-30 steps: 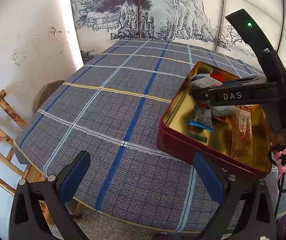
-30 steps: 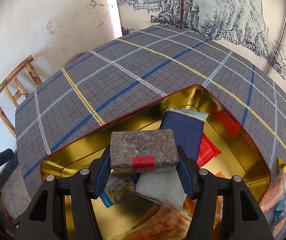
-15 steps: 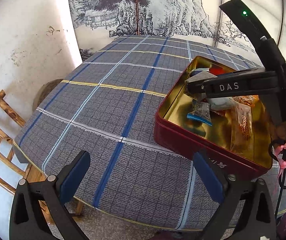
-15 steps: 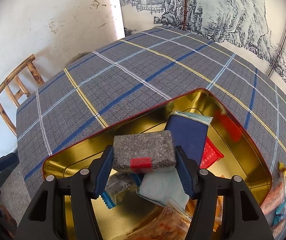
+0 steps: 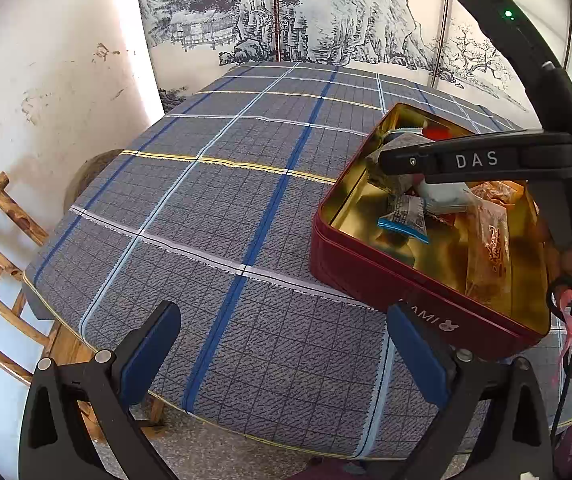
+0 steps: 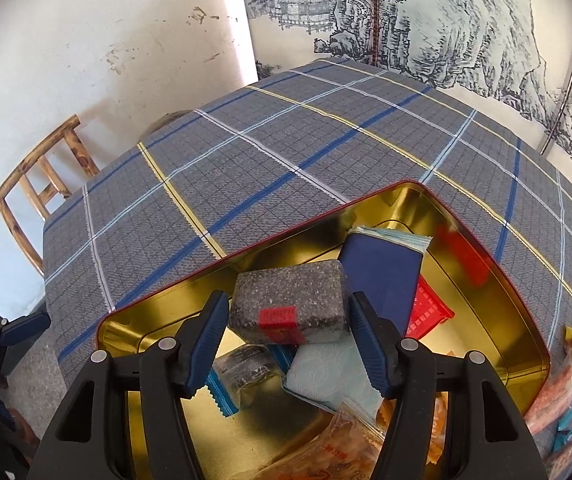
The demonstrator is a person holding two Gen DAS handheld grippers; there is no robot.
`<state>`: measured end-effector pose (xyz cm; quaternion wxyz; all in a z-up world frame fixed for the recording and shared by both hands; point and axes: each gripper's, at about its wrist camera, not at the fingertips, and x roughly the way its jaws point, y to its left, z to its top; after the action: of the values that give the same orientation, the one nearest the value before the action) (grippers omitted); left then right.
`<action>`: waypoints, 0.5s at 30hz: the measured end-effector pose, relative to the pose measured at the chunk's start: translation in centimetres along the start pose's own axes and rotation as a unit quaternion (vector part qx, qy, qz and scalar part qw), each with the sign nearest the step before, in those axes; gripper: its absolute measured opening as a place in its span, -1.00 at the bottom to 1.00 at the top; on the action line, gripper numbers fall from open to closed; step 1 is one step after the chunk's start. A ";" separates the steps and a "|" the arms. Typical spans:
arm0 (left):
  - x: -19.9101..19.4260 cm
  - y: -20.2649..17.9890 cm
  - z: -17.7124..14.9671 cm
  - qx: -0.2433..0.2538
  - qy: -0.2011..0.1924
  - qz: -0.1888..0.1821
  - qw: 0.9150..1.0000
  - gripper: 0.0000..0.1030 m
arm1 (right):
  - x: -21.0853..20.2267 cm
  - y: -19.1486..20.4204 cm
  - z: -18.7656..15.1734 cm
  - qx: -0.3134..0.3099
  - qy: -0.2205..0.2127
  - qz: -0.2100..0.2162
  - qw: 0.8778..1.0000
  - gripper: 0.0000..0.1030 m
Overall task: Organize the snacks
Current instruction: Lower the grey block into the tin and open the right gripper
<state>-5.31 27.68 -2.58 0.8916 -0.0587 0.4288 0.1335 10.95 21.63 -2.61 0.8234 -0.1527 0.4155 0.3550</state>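
Grey speckled block (image 6: pixel 290 304) sits between the right gripper (image 6: pixel 288 340) fingers above the tin (image 6: pixel 526 320); lower it onto a bare patch, then let go fully. Left gripper (image 5: pixel 281 356) hangs open.

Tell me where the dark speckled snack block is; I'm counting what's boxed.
Right wrist view, centre: the dark speckled snack block sits between the right gripper pads, over the gold tin, beside the navy packet.

The tin's (image 6: pixel 438 200) six o'clock wall is cut off by the right wrist view's edge. Packets (image 6: pixel 562 392) at four o'clock are cropped there. The block (image 5: pixel 390 160) is half hidden behind the right gripper (image 5: pixel 380 159).
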 end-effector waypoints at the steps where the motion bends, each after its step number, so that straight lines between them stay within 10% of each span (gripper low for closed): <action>1: 0.0 0.0 0.0 0.001 0.001 0.001 1.000 0.97 | 0.0 0.0 0.0 0.000 0.000 0.001 1.000 0.24; 15: -0.5 -0.5 -0.1 0.007 -0.002 0.008 1.000 0.97 | -0.6 0.7 -1.1 -0.009 -0.008 0.036 0.999 0.36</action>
<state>-5.52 27.07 -2.29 0.8919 -0.0482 0.4280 0.1375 9.59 21.23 -2.78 0.8117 -0.1417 0.4115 0.3895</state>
